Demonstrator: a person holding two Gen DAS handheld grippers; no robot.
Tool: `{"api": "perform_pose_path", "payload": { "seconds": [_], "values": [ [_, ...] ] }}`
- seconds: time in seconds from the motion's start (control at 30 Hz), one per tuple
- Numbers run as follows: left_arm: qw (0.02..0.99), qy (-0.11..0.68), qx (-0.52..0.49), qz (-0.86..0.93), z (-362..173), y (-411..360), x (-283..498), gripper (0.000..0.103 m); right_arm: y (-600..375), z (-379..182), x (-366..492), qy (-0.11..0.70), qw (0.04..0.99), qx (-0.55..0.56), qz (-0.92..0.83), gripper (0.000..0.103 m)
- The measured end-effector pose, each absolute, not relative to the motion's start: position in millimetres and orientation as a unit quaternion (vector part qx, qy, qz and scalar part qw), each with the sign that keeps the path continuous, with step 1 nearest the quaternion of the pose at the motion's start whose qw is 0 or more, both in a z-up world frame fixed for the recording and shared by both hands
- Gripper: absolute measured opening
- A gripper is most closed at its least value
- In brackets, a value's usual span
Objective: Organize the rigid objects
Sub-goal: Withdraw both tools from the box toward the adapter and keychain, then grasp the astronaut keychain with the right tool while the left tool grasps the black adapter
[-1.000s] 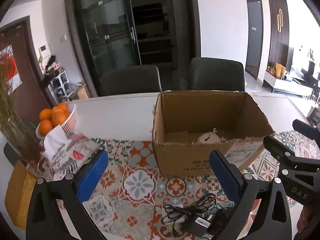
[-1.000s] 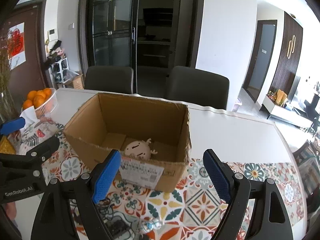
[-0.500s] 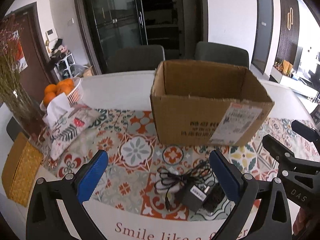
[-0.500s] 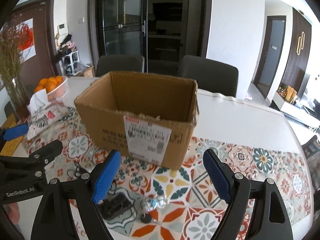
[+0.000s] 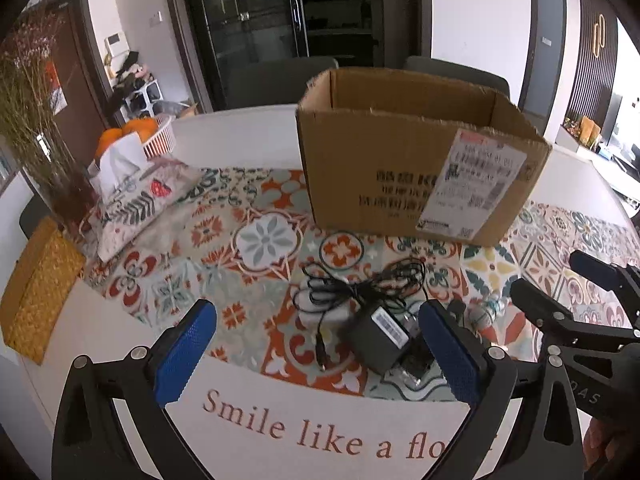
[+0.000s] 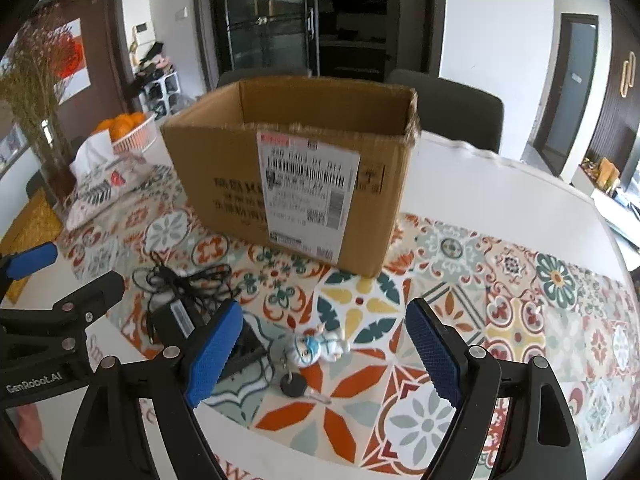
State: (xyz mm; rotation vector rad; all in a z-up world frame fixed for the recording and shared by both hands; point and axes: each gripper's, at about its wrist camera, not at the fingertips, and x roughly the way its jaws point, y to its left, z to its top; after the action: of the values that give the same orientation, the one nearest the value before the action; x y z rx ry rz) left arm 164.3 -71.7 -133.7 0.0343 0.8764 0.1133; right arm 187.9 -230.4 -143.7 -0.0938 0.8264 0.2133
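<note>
An open cardboard box stands on the patterned mat. In front of it lie a black power adapter with its tangled cable, a small black object beside it, and a figurine keychain with a black key. My left gripper is open and empty, low over the adapter. My right gripper is open and empty, around the keychain from above. The box's inside is hidden.
A basket of oranges, a tissue pouch, a vase of dried stems and a woven yellow box stand at the left. Dark chairs stand behind the table. The table's near edge is white with printed text.
Both grippers have pulled back and dropped from above the box towards the near edge. The box's inside and the figure in it went out of sight; the adapter and keychain came closer.
</note>
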Motion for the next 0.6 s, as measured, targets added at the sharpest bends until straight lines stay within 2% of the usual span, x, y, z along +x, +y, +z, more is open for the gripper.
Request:
{"api": "perform_pose_path", "payload": {
  "seconds": [0.6],
  "values": [
    [0.888,0.452,0.030,0.076,-184,-84,165,0.103,-236,-212,208,0.454,0.877,-0.061,0.143,0.077]
  ]
}}
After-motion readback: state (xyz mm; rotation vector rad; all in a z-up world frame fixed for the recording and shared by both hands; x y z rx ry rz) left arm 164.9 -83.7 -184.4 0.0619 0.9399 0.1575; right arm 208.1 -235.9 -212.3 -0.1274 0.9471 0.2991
